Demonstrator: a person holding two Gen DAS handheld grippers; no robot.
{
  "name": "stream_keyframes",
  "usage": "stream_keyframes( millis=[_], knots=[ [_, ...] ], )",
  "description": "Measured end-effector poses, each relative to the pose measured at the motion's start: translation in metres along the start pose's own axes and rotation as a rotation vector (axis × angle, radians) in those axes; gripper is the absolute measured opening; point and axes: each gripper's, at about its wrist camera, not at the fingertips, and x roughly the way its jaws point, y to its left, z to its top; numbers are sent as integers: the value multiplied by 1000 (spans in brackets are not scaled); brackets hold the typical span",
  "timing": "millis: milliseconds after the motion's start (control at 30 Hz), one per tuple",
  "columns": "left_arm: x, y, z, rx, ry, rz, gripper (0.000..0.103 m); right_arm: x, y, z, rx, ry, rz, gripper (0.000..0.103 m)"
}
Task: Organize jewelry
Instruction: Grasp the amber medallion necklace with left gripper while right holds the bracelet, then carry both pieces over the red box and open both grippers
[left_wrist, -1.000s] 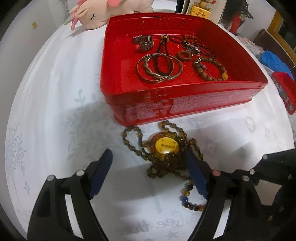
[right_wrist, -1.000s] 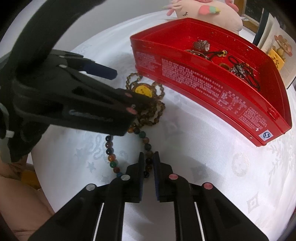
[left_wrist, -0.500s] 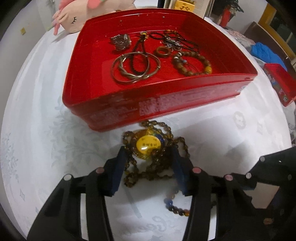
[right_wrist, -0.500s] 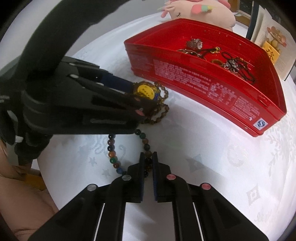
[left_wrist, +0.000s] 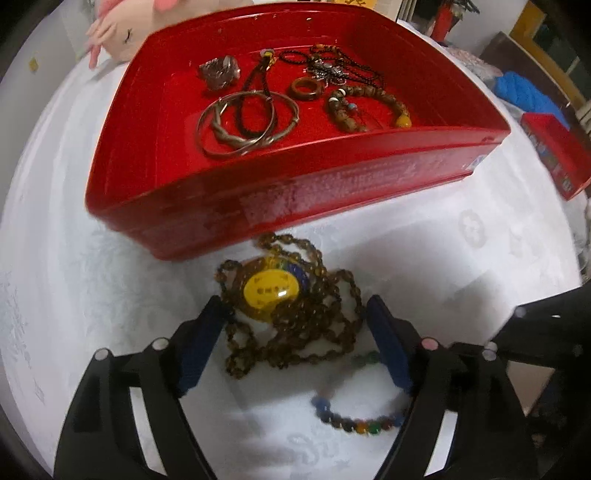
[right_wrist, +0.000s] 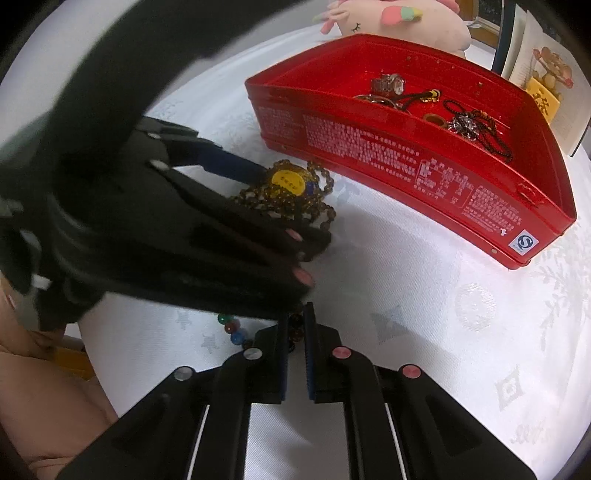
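L gripper (left_wrist: 293, 343) closed partway half a sec ago, now reopening w/ amber necklace (left_wrist: 284, 306) loose between jaws on desk (left_wrist: 443, 266): grab missed, needs retry. R gripper (right_wrist: 295, 347) clenched on multicolor bead bracelet (right_wrist: 232, 328). Red tray (left_wrist: 295, 195) just beyond.

The left tool (right_wrist: 280, 206) covers most of the brown bead necklace (right_wrist: 295, 206) beside the red tray (right_wrist: 406, 162). The coloured bead bracelet (right_wrist: 232, 330) is partly hidden under both tools. Tray wall print is illegible. The plush toy (left_wrist: 122, 29) behind the tray is cut off.
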Motion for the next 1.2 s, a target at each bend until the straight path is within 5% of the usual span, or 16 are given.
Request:
stream_keyframes(
  millis=[100, 333, 600, 1200],
  knots=[
    [0, -2, 0, 8, -13, 13, 74, -2, -3, -2, 5, -1, 2, 7],
    [-9, -4, -7, 24, -39, 5, 12, -2, -7, 2, 18, -4, 1, 7],
    [-18, 6, -16, -16, -70, -79, 9, -7, -13, -1, 41, -30, -1, 7],
    [-101, -1, -28, 10, -272, -154, 6, -71, -12, 7, 34, -172, -62, 7]
  ],
)
